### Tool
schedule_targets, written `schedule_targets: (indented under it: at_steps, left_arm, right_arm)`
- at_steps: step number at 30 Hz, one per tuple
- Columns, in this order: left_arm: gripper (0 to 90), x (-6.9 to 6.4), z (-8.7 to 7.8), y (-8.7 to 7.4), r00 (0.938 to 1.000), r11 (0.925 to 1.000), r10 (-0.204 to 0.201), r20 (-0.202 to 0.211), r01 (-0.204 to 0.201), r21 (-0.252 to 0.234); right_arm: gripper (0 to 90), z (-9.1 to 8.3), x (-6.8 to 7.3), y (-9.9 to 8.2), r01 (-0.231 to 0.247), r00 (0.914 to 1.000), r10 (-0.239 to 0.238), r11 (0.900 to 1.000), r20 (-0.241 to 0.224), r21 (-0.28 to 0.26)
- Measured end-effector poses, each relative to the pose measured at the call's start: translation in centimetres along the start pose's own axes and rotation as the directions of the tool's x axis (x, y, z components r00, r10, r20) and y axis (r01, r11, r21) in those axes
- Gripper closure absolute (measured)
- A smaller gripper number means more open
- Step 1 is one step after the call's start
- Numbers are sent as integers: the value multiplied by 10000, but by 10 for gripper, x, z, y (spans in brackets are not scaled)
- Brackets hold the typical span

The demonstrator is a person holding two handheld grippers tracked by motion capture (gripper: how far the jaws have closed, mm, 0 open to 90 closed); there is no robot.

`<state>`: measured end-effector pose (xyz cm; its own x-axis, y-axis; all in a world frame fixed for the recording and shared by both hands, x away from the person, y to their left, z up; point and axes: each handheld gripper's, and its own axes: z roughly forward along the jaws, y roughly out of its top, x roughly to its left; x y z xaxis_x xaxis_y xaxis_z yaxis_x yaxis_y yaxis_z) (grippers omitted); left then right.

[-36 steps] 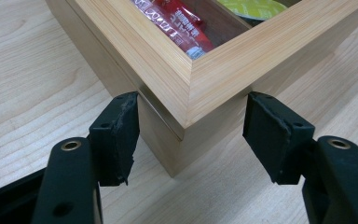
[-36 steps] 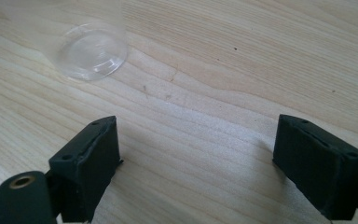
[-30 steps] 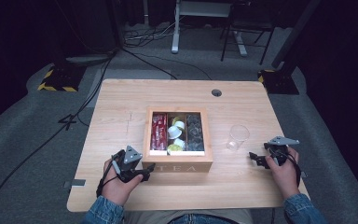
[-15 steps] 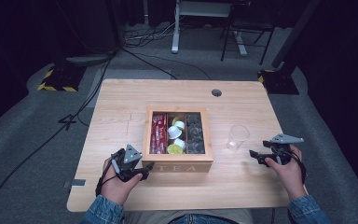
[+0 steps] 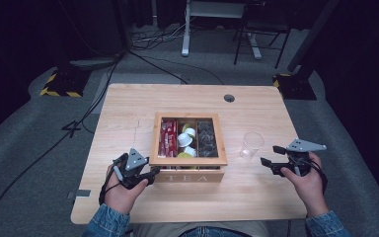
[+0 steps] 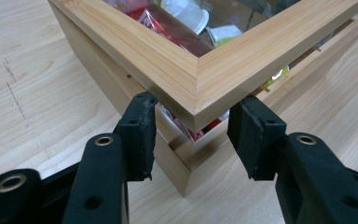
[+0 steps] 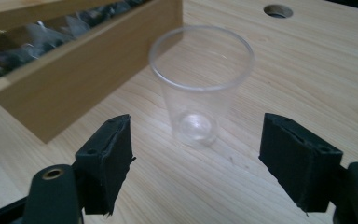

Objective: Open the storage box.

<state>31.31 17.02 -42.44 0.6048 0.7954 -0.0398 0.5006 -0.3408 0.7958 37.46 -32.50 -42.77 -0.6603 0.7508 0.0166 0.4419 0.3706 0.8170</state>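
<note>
Left gripper (image 6: pixel 191 135), jaws spread astride near-left corner of wooden tea box (image 5: pixel 188 143) at table (image 5: pixel 128 106) centre; clear plastic cup (image 5: pixel 251 144) upright beside box; right gripper (image 7: pixel 196 163), jaws spread, short of cup

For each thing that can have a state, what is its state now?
Tea box: lid closed or nearly, claw at its front corner.
Plastic cup: upright, empty, untouched.
Left claw: open, astride the lid corner.
Right claw: open, facing the cup.

Clear cup (image 7: pixel 200 84), black claw pads (image 7: pixel 106 163)
</note>
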Motion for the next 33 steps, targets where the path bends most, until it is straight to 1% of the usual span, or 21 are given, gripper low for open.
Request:
schedule_targets:
  at_steps: [3, 4, 5, 6, 7, 9, 14, 15, 16, 18, 21, 24, 25, 26, 28, 29, 30, 33]
  left_arm:
    - [538, 1, -1, 2, 10000, 9999, -3, 3, 3, -131]
    - [540, 1, -2, 3, 9999, 9998, -113, 42, 113, -168]
    - [541, 1, -2, 3, 9999, 9998, -113, 42, 113, -168]
    - [542, 2, -2, 4, 9999, 9997, -112, 46, 113, -233]
    - [544, 2, -2, 4, 10000, 9996, -88, 43, 89, -258]
    - [544, 3, -2, 5, 9999, 9993, -133, 43, 135, -342]
    - [545, 4, -2, 6, 9998, 9989, -171, 89, 175, -430]
    - [545, 4, -2, 7, 9997, 9988, -205, 106, 210, -449]
    - [545, 4, -1, 8, 9996, 9985, -249, 147, 256, -479]
    - [542, 4, 0, 9, 9995, 9986, -277, 121, 283, -447]
    - [541, 4, 1, 10, 9992, 9980, -374, 134, 380, -513]
    - [541, 5, 0, 11, 9989, 9975, -424, 201, 435, -558]
    - [541, 5, 0, 11, 9989, 9975, -424, 201, 435, -558]
    - [541, 5, 0, 11, 9989, 9974, -430, 203, 441, -578]
    - [540, 5, 0, 11, 9988, 9973, -445, 201, 456, -579]
    - [540, 5, 0, 11, 9988, 9973, -445, 201, 456, -579]
    - [540, 5, 0, 11, 9989, 9974, -432, 199, 443, -565]
    - [538, 5, 1, 11, 9990, 9977, -401, 179, 410, -539]
  right_arm:
    - [253, -2, 9, 8, 175, 9996, -180, 9996, -228, -210]
    - [243, -1, 12, 11, 137, 9991, -149, 9994, -397, -315]
    - [243, -1, 12, 11, 137, 9991, -149, 9994, -397, -315]
    - [243, 0, 18, 16, -164, 9957, 122, 9988, -915, -451]
    - [243, 1, 22, 19, -207, 9944, 151, 9984, -1050, -521]
    - [242, 2, 30, 26, -38, 9924, -41, 9980, -1228, -636]
    - [237, 9, 47, 38, 553, 9841, -654, 9963, -1649, -652]
    - [237, 9, 47, 38, 553, 9841, -654, 9963, -1649, -652]
    - [238, 12, 53, 42, 791, 9802, -893, 9948, -1765, -639]
    - [249, 16, 59, 46, 1001, 9782, -1094, 9931, -1763, -606]
    - [251, 23, 66, 50, 1427, 9736, -1479, 9889, -1738, -418]
    - [249, 31, 74, 54, 1943, 9646, -1963, 9805, -1763, -288]
    - [249, 31, 74, 54, 1943, 9646, -1963, 9805, -1763, -288]
    - [247, 36, 79, 57, 2185, 9585, -2206, 9753, -1804, -321]
    - [247, 42, 85, 61, 2390, 9519, -2423, 9702, -1877, -400]
    - [247, 42, 85, 61, 2390, 9519, -2423, 9702, -1877, -400]
    - [259, 47, 89, 65, 2658, 9460, -2691, 9631, -1808, -429]
    - [266, 55, 96, 68, 3254, 9317, -3276, 9447, -1568, -405]
